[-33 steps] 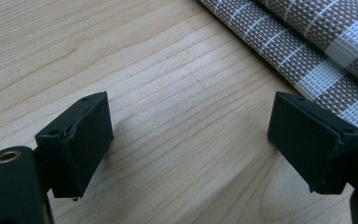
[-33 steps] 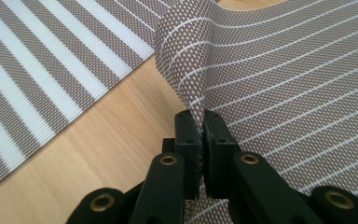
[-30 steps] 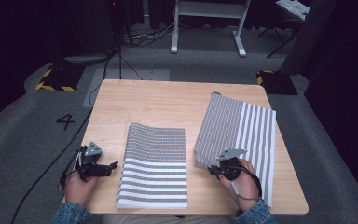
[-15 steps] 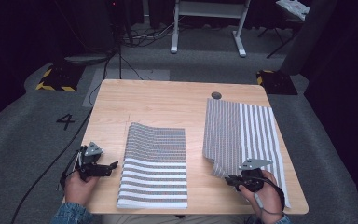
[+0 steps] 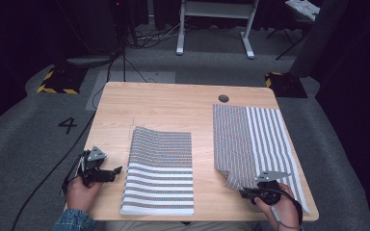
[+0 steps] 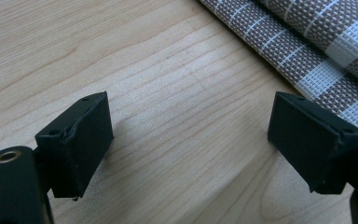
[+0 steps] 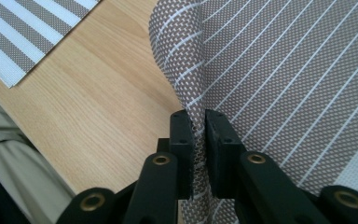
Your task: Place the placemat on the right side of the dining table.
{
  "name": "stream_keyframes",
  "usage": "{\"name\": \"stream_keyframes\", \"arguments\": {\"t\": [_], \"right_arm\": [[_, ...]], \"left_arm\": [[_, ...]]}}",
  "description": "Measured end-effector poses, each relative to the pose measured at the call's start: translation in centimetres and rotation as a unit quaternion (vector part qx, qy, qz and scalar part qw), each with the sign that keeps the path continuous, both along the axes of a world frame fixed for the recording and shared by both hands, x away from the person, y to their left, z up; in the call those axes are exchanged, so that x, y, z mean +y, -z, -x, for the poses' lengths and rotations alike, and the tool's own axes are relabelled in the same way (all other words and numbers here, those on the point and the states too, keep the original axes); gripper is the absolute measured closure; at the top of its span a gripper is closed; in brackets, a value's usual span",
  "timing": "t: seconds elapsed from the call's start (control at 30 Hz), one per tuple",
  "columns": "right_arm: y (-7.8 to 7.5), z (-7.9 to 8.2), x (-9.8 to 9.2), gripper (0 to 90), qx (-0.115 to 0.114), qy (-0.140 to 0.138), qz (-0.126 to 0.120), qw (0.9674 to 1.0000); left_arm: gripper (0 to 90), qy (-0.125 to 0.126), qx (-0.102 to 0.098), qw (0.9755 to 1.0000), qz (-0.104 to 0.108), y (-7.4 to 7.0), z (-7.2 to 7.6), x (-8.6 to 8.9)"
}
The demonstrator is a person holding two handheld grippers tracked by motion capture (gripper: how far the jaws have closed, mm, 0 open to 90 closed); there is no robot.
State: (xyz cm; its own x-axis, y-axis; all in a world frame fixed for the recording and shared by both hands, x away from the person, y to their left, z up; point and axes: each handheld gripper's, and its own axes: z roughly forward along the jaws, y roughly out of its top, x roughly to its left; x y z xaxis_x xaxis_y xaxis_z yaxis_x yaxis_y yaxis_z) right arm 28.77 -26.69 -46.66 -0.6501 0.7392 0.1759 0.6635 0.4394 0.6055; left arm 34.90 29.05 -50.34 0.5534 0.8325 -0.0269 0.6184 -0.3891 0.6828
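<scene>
Tabletop's right mat [image 5: 265,139] now unfolded flatter by right gripper [image 5: 250,193].

Striped woven mat [image 5: 260,139], half-folded, near table's right edge

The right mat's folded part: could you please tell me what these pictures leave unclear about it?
- Right mat, high view: the fold hides the table and layer beneath.
- Right gripper view: the pinched edge is hidden between the jaws; frame edges cut the mat off.
- High view: the weave is too small to read.
</scene>
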Motion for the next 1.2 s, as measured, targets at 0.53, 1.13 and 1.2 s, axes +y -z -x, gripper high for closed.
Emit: {"name": "stream_keyframes", "arguments": {"t": [0.53,1.13,1.2], "right_arm": [[-0.8,1.3,-1.9,29.0,-0.061,0.121,-0.001,0.9907],[2.3,-1.4,-3.3,24.3,-0.061,0.158,0.064,0.9834],[2.4,-1.8,-3.3,24.2,-0.063,0.159,0.065,0.9831]], "left_arm": [[14.2,0.000,0.000,1.0000,0.000,0.0,0.0,0.0],[14.2,-0.001,0.001,1.0000,-0.001,0.0,0.1,0.0],[14.1,-0.001,0.001,1.0000,-0.001,0.0,0.1,0.0]]}}
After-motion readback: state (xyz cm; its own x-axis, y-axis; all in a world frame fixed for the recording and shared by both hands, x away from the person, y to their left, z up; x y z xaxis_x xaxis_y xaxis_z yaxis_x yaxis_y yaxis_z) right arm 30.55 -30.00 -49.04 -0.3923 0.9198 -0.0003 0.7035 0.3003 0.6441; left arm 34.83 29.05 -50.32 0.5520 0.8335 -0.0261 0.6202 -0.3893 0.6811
